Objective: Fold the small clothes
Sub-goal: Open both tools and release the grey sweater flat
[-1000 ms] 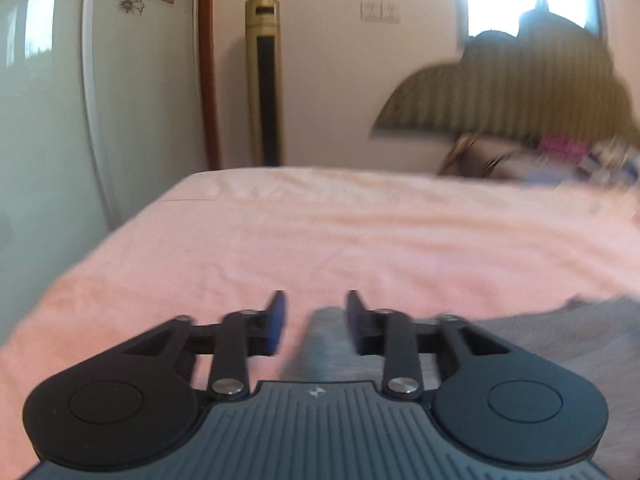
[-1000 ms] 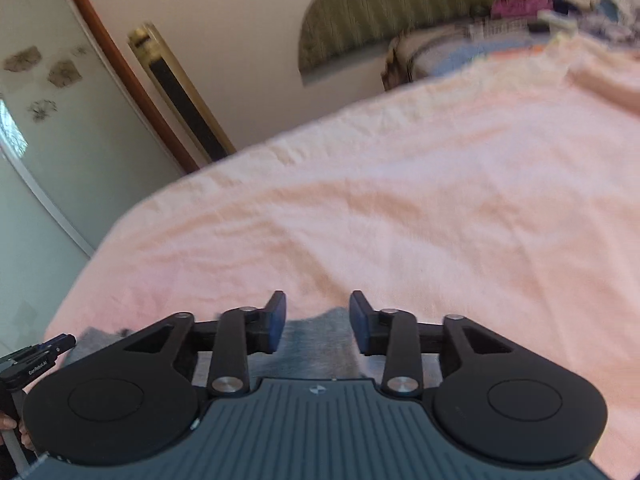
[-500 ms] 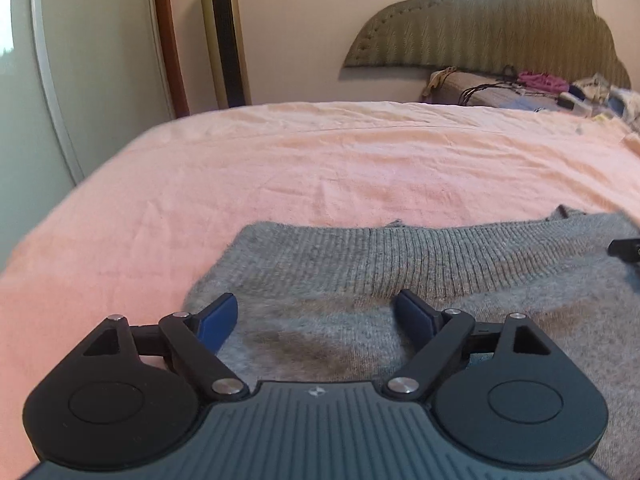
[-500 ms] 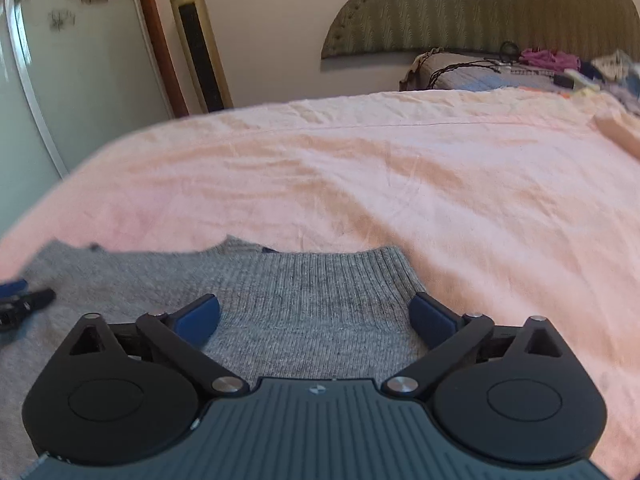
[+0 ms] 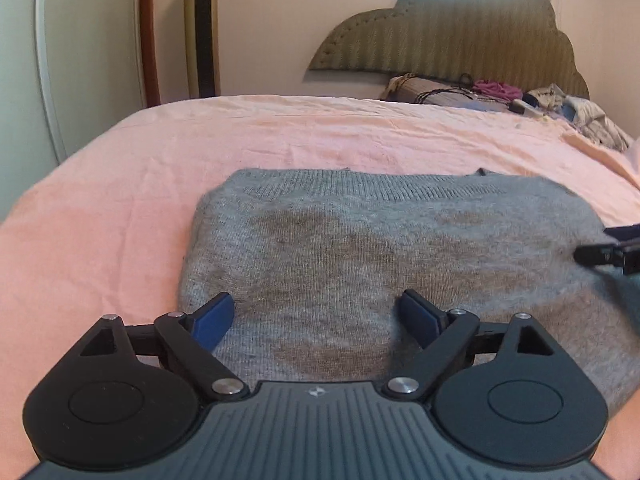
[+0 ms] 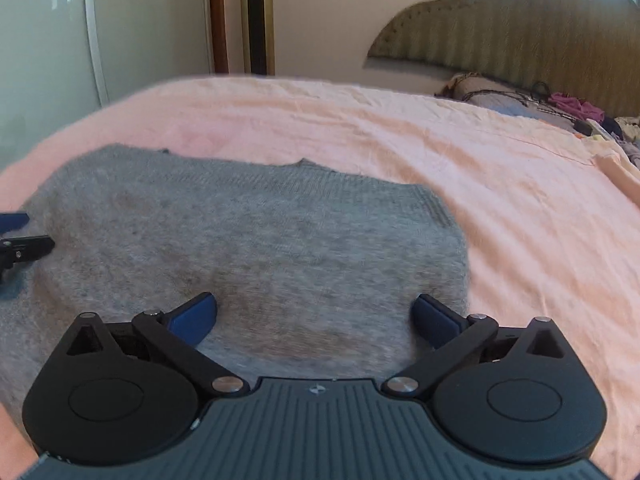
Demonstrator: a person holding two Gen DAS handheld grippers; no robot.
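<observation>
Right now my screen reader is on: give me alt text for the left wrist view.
The left gripper hangs open above a grey knit garment lying flat and folded on a pink bedsheet. The right gripper's tip enters at the right edge.

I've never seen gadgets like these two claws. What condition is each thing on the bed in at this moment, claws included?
Left gripper: open, fingers spread wide, holding nothing, over the near edge of the sweater.
Right gripper: open, fingers spread wide, holding nothing.
Grey knit sweater: folded into a rough rectangle, lying flat, ribbed band at the far edge.
Pink bedsheet: spread out, lightly wrinkled.
Pile of clothes: loose and unfolded by the headboard.
</observation>
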